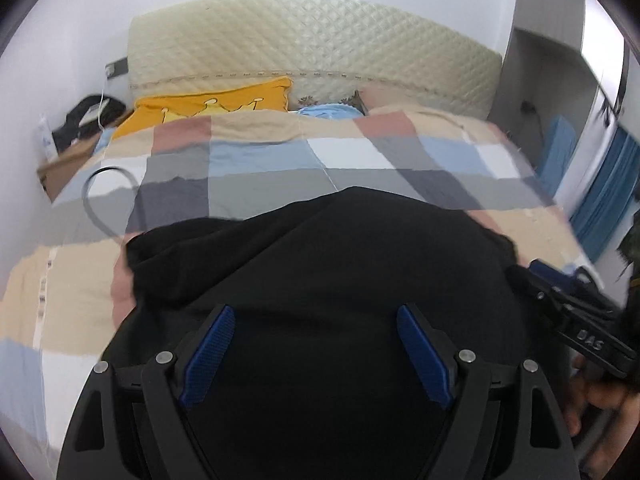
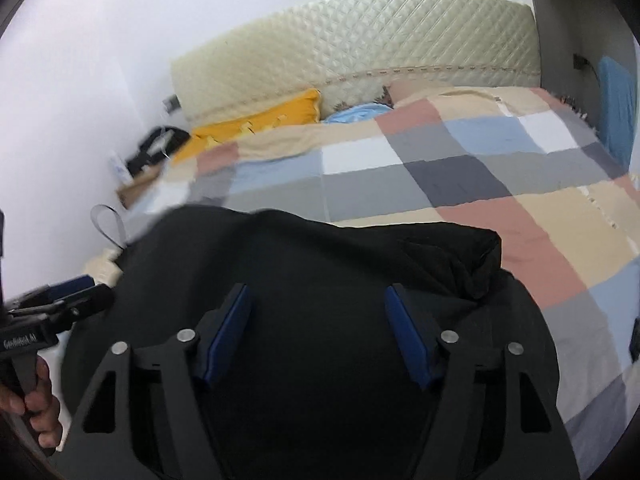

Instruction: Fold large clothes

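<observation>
- The black garment [image 1: 320,264] lies spread on the bed, over the checked patchwork quilt [image 1: 256,160], near the foot end and well apart from the yellow pillow [image 1: 212,106] and the quilted headboard [image 1: 312,52].
- The left hand-held gripper [image 1: 316,356] hovers over the garment with its blue pads [image 1: 208,360] wide apart and nothing between them.
- The right hand-held gripper [image 2: 316,336] is likewise spread wide above the cloth, empty. Each shows at the edge of the other's view, at the garment's two sides.
- How the garment looks: plain black, soft and matte, with a bunched, folded-over lump at its far right corner [image 2: 472,264] and a rumpled flap at its far left [image 1: 168,248]. The far edge is rounded, not straight. Which kind of garment it is cannot be told.
- Risk: black fabric under black jaws gives little contrast, so a pinch could catch several layers, or miss the edge altogether.
- Risk: the bunched corners, if not smoothed first, would likely be trapped inside the fold and leave it lumpy and crooked.
- Risk: the quilt underneath is soft; a deep pinch could take it up with the garment.
- Risk: if the two sides lift unevenly, the limp cloth would probably sag and skew the crease.
- A dark cable loop [image 1: 108,200] lies on the bed's left side, near enough to snag if the cloth is dragged that way.
</observation>
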Demonstrator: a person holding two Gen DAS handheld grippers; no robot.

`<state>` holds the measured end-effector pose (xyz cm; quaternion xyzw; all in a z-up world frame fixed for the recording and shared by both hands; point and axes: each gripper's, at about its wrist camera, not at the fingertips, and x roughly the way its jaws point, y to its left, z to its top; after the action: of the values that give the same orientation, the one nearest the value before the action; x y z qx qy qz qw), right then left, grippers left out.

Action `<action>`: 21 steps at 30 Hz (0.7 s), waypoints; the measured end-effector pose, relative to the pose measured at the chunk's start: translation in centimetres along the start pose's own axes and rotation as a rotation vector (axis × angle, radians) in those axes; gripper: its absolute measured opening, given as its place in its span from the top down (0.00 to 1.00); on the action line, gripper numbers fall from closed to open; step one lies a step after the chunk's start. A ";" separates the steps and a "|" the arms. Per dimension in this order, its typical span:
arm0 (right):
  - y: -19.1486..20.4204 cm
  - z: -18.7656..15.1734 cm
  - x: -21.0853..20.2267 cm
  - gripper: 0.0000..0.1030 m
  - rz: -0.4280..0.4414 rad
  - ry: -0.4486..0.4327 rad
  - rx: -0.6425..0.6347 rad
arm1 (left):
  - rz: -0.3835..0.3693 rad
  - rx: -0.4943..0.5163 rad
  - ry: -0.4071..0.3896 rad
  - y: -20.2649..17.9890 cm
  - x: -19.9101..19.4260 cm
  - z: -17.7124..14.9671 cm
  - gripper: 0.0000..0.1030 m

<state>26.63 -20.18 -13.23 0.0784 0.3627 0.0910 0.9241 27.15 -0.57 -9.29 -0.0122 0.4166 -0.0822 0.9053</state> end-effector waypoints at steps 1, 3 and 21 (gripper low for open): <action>-0.2 0.2 0.7 0.32 0.002 0.000 0.004 | -0.007 0.000 -0.001 -0.2 0.6 0.2 0.19; -0.7 0.8 2.4 0.32 0.013 0.014 0.024 | -0.010 -0.010 0.006 -0.1 2.5 1.1 0.19; -0.7 2.6 14.1 0.31 -0.099 0.175 -0.024 | 0.077 0.029 0.072 0.1 13.0 4.4 0.09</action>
<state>38.62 -17.88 -20.74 0.0411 0.4446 0.0561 0.8930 38.75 -2.71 -16.21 0.0198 0.4479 -0.0537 0.8922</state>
